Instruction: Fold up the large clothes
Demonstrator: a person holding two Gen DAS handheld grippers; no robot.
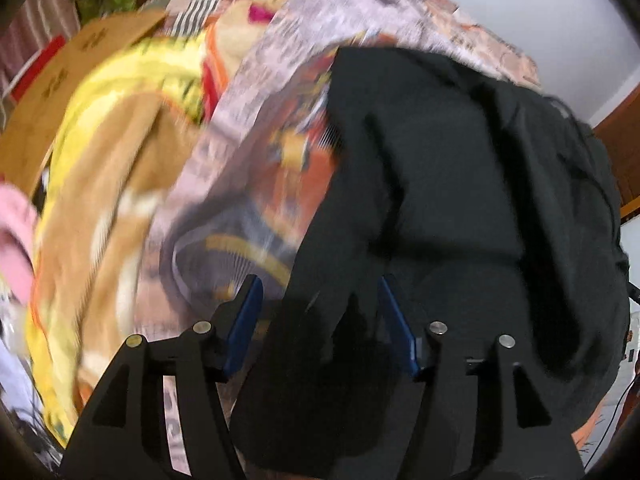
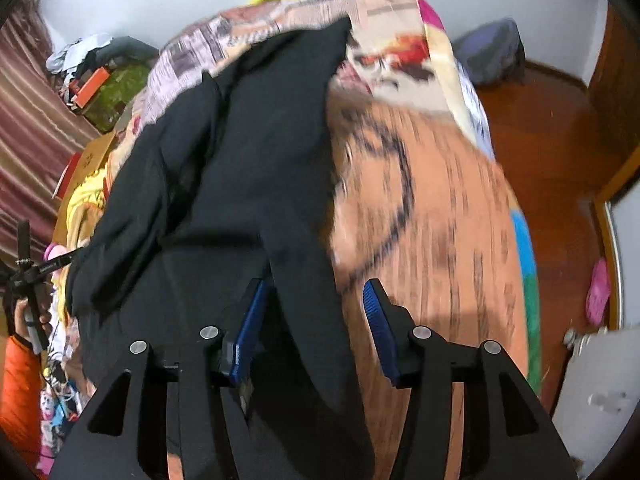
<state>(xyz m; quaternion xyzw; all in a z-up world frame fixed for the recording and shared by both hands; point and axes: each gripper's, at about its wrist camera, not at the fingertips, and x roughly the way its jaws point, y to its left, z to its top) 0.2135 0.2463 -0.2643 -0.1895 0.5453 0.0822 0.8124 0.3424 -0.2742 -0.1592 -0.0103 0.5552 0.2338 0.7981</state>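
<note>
A large black garment [image 1: 440,180] lies spread over a bed covered with patterned blankets. In the left wrist view my left gripper [image 1: 320,284] hangs over the garment's near left edge. Its blue pads [image 1: 248,312] stand apart, and black cloth lies loose in the gap without being pinched. In the right wrist view the black garment [image 2: 240,160] runs from the far end of the bed down to the lens. My right gripper [image 2: 316,286] is open over a narrow strip of it, and its right pad [image 2: 378,320] is over the orange blanket [image 2: 420,220]. Both views are blurred.
Yellow and tan bedding [image 1: 100,160] and a cardboard box [image 1: 60,80] lie to the left. The wooden floor [image 2: 540,140] is right of the bed, with a pink slipper [image 2: 598,296] and a white unit [image 2: 600,380]. A tripod [image 2: 28,272] and an orange sleeve [image 2: 20,380] are at far left.
</note>
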